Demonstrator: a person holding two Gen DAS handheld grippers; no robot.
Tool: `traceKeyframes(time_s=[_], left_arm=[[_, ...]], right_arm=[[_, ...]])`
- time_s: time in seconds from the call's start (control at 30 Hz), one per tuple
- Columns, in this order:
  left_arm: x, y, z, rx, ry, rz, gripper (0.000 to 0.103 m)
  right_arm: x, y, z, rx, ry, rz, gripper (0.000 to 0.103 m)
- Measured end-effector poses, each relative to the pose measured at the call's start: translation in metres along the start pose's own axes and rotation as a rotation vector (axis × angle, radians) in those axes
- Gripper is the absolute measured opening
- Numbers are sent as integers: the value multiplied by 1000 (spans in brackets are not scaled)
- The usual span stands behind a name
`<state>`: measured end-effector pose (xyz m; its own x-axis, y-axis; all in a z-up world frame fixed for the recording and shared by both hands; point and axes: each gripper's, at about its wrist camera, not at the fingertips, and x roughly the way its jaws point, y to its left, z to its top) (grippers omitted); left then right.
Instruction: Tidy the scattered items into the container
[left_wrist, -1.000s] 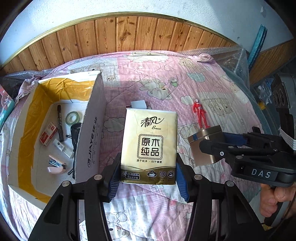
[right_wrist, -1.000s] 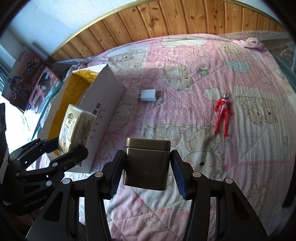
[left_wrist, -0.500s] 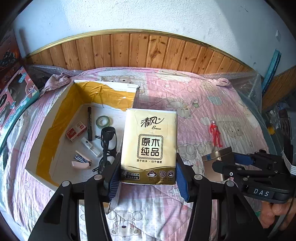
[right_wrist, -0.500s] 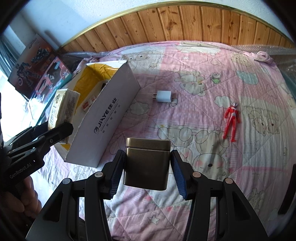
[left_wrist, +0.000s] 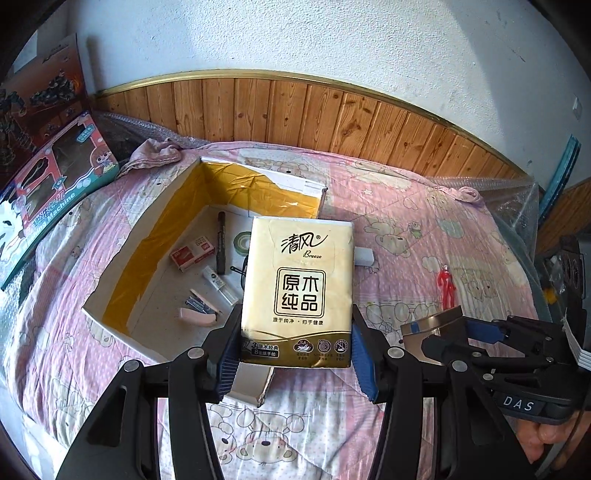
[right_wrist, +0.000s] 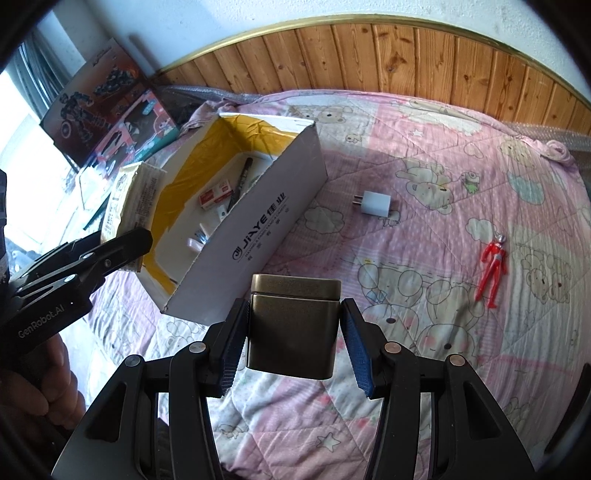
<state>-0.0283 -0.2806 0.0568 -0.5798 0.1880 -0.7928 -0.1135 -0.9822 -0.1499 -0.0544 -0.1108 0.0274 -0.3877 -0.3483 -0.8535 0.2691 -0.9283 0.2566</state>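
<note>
Left wrist view shows your left claw (left_wrist: 295, 354) clenched on the yellow tissue pack (left_wrist: 298, 291), held upright in the air over the near right corner of the open cardboard box (left_wrist: 122, 258). That box sits on the pink quilted bed (left_wrist: 406, 229), and its floor already carries a marker (left_wrist: 221, 243), a tape roll (left_wrist: 242, 242), a red staple box (left_wrist: 192, 254) and a pink stapler (left_wrist: 197, 314), with bare floor between them and the yellow-lined far wall. From the right wrist view, your right claw (right_wrist: 293, 343) grips the bronze metal tin (right_wrist: 293, 328) by its side walls, raised above the quilt just outside the box's printed long side. A white charger plug (right_wrist: 375, 205) lies on the bed to the right of the box, apart from it, and a red toy figure (right_wrist: 493, 269) lies farther right, well clear of both. Open quilt lies around both loose items. Toy packaging boxes (right_wrist: 107, 122) lean beyond the box's far left edge.
</note>
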Motion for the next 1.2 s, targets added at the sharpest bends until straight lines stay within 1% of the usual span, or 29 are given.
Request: traceKeyframes(time_s=[0.27,0.6,0.9,1.2], left_arm=[[-4,17,-5,-49,8,20,54],[0,34,-5,-101,28,33,54],[11,53,-4,-165,51,39,54],[23,70,1,-215,76,35,54]], right_arm=[[1,28,17,-76,-8,30,53],[8,54,41,-138,-11,57,53],[19,70,61,-184,-1,80,53],[32,75,81,-198,7,94,53]])
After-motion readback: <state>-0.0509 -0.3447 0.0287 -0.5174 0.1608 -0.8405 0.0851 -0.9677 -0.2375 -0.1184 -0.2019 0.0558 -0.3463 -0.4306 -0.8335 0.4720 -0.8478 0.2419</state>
